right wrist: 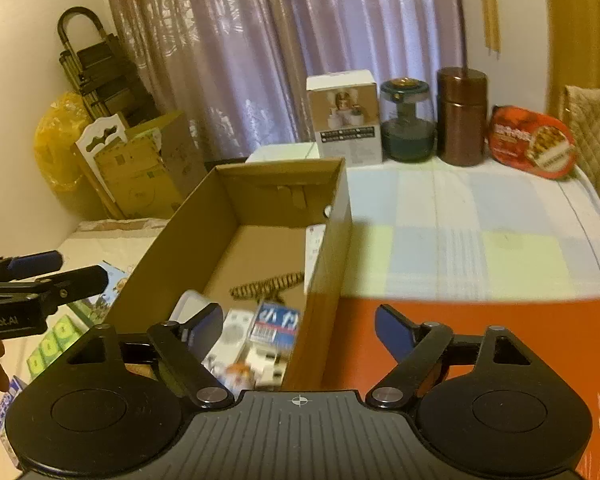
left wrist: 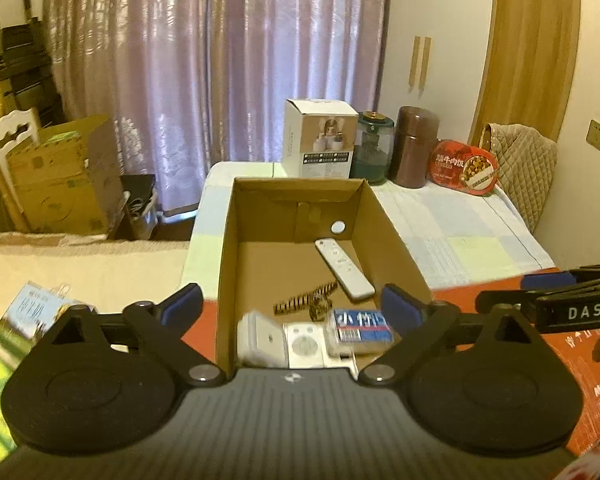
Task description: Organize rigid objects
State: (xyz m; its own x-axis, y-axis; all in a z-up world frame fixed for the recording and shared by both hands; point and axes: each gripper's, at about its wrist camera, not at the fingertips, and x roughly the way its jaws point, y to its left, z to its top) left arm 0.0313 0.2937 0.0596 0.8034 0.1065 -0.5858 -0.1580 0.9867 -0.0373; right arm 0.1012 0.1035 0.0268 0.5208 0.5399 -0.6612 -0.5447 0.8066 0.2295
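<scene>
Left wrist view: left tongs (left wrist: 292, 304) hovering spread, pinching nothing, above near end of cardboard box (left wrist: 396, 232). Remote (left wrist: 344, 268) lying inside, ahead of tongs, long axis running diagonally away. Right tongs (right wrist: 298, 332) spread too, empty, straddling box's right wall, equally near.

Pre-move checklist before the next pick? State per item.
1. Left claw empty, jaws wide: ok.
2. Right claw empty, jaws wide: ok.
3. Box upright, top open: ok.
4. Free floor space in box around the remote: ok.
5. Items still to sort on the cloth, e.g. brown canister, red tin: not ok.
6. Which item goes next: cannot tell.
</scene>
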